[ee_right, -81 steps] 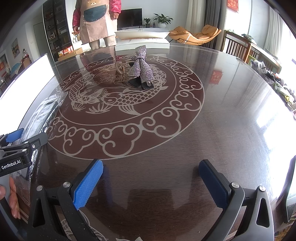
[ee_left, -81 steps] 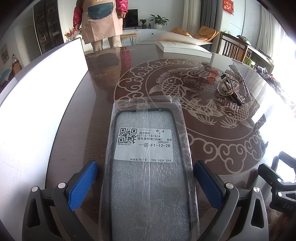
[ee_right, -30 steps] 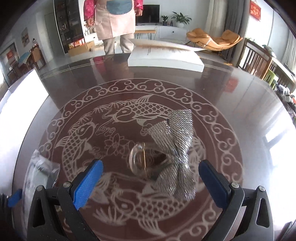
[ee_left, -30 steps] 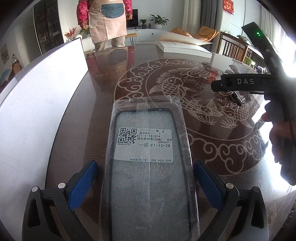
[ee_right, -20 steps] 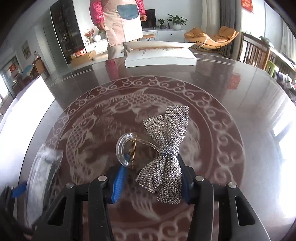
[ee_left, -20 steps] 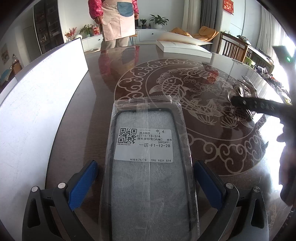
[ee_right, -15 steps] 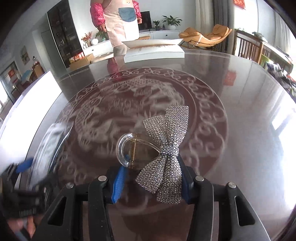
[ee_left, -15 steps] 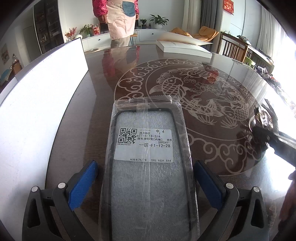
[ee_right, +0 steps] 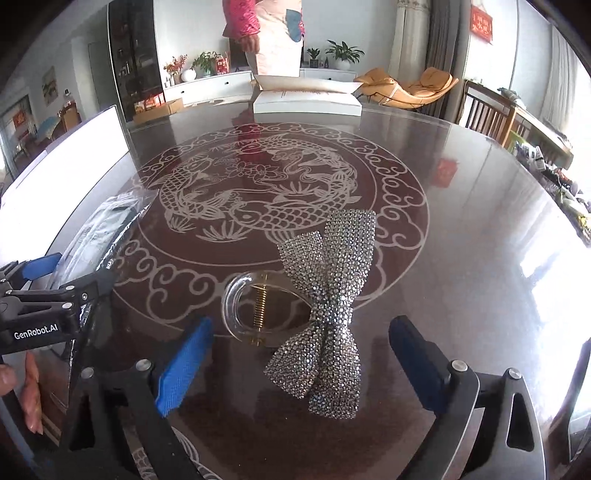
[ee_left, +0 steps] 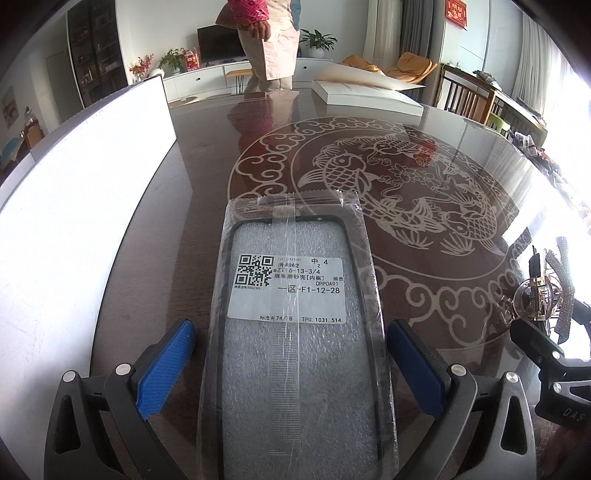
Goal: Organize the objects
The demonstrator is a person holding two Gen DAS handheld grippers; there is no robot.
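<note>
A bagged phone case [ee_left: 295,332] with a white barcode label lies flat on the dark table between the open blue-padded fingers of my left gripper [ee_left: 291,362]; the pads stand apart from its edges. A rhinestone bow hair clip [ee_right: 325,310] with a clear claw and a gold spring lies on the table between the wide-open fingers of my right gripper [ee_right: 303,365], touching neither pad. The clip also shows at the right edge of the left wrist view [ee_left: 546,291]. The bagged case shows at the left of the right wrist view [ee_right: 107,221].
A large white board [ee_left: 74,229] stands along the table's left side. A white open box [ee_right: 306,98] sits at the far edge, with a person in a pink apron [ee_right: 273,33] behind it. The table [ee_right: 480,206] has a carp inlay.
My right gripper closed on the bow clip, carried it toward the near right part of the table, and has opened, leaving the clip lying between its fingers. My left gripper has not moved.
</note>
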